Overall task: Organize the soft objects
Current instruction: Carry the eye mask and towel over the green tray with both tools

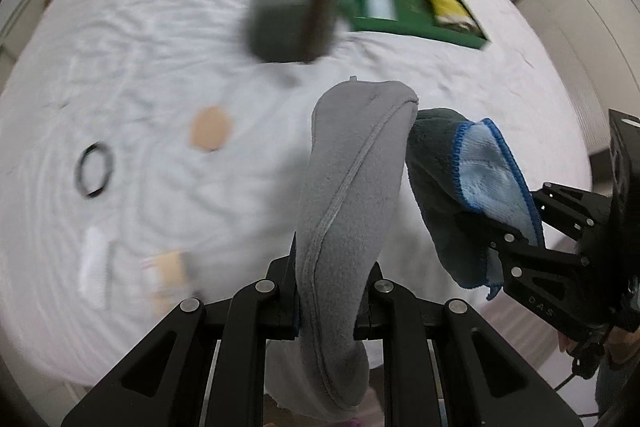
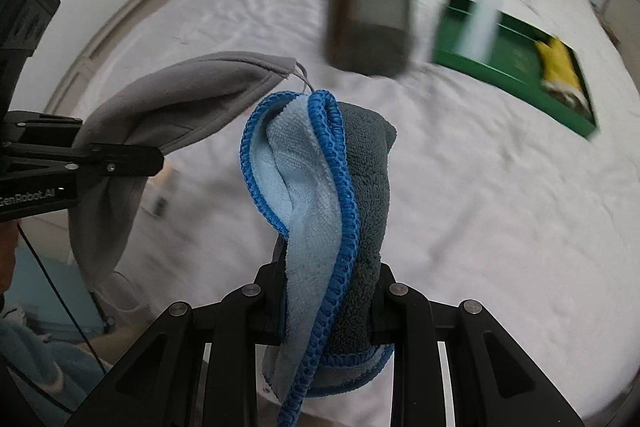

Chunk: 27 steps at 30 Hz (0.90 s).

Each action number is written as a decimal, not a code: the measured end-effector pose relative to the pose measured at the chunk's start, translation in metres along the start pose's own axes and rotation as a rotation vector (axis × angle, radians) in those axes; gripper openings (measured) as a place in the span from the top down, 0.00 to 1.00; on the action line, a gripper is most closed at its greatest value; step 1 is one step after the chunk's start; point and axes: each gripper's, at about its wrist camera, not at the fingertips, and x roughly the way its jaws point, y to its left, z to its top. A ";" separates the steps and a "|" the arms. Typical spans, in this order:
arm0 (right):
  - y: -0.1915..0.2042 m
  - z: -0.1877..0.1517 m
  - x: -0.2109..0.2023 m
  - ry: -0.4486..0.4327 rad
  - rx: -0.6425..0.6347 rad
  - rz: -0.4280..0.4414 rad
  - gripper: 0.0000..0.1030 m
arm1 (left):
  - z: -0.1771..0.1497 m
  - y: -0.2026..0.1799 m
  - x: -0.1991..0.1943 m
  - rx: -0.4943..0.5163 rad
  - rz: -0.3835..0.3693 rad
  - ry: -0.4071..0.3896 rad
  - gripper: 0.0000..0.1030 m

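Carry step: my left gripper [image 1: 326, 301] clamped on grey cloth [image 1: 352, 187], right gripper [image 2: 326, 303] clamped on blue towel [image 2: 316, 195], both aloft over the bed [image 1: 160, 67]; next, I judge, delivery toward green tray [image 2: 516, 67].

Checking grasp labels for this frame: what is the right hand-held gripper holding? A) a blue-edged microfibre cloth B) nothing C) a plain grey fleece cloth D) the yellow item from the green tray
A: in the right wrist view the right hand-held gripper is clamped on the blue-edged microfibre cloth, while the grey fleece cloth sits in the left hand-held gripper.
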 end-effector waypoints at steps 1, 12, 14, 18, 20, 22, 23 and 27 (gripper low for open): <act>-0.010 -0.002 -0.006 0.004 0.014 -0.021 0.76 | 0.005 -0.011 0.003 0.017 -0.018 0.000 0.87; -0.138 0.044 -0.044 -0.103 0.144 -0.211 0.76 | 0.130 -0.100 0.027 0.024 -0.145 -0.154 0.87; -0.155 0.055 -0.049 -0.138 0.155 -0.230 0.76 | 0.161 -0.112 0.030 0.020 -0.125 -0.207 0.87; -0.191 0.091 -0.051 -0.209 0.186 -0.253 0.76 | 0.214 -0.127 0.043 -0.028 -0.125 -0.260 0.87; -0.207 0.109 -0.050 -0.242 0.201 -0.259 0.76 | 0.240 -0.133 0.051 -0.056 -0.106 -0.292 0.87; -0.220 0.119 -0.046 -0.263 0.203 -0.271 0.76 | 0.260 -0.136 0.060 -0.082 -0.097 -0.313 0.87; -0.226 0.125 -0.045 -0.271 0.204 -0.276 0.76 | 0.273 -0.140 0.066 -0.092 -0.084 -0.328 0.87; -0.243 0.153 -0.030 -0.290 0.206 -0.294 0.76 | 0.304 -0.142 0.085 -0.138 -0.067 -0.351 0.87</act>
